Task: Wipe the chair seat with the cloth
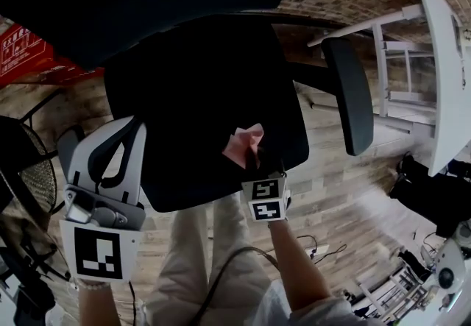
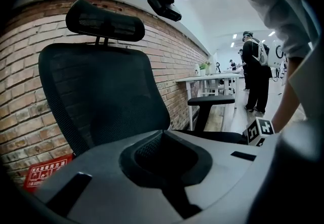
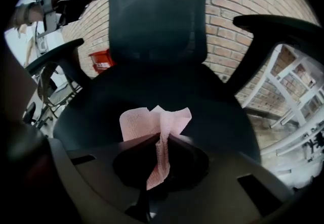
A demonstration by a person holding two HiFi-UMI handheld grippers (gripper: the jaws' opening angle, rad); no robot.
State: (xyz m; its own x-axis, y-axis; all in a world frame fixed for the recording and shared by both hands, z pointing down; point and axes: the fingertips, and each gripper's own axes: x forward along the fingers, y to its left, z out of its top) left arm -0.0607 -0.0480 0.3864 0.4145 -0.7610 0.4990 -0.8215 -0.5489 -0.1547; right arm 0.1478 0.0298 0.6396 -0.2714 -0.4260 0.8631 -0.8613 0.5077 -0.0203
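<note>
At the lower left of the head view the left gripper point(image 1: 110, 133) hangs off the left edge of the chair seat point(image 1: 184, 89). In its own view its jaws are closed together with nothing between them, and they face the backrest point(image 2: 101, 96) from the side. It is out of the work and well apart from the cloth.

The seat fills the middle of the head view, a broad dark pad. Its front edge is towards the bottom of the frame and the backrest is at the top.

The pink cloth point(image 1: 243, 144) is right of centre and low on the pad, close to the front edge. The right gripper point(image 1: 255, 164) is clamped on it. In the right gripper view the jaws pinch a narrow fold, and the loose part fans out beyond the tips, standing up rather than lying flat. I cannot tell whether any of it touches the pad.

From these jaws nearly all of the seat lies ahead, towards the top of the frame, and off to the left. Only a narrow strip lies to the right, before the armrest point(image 1: 349, 93). So the right gripper is clearly the nearer one. The stroke probably needs the cloth pressed down first, then pushed forward and swept left.
</note>
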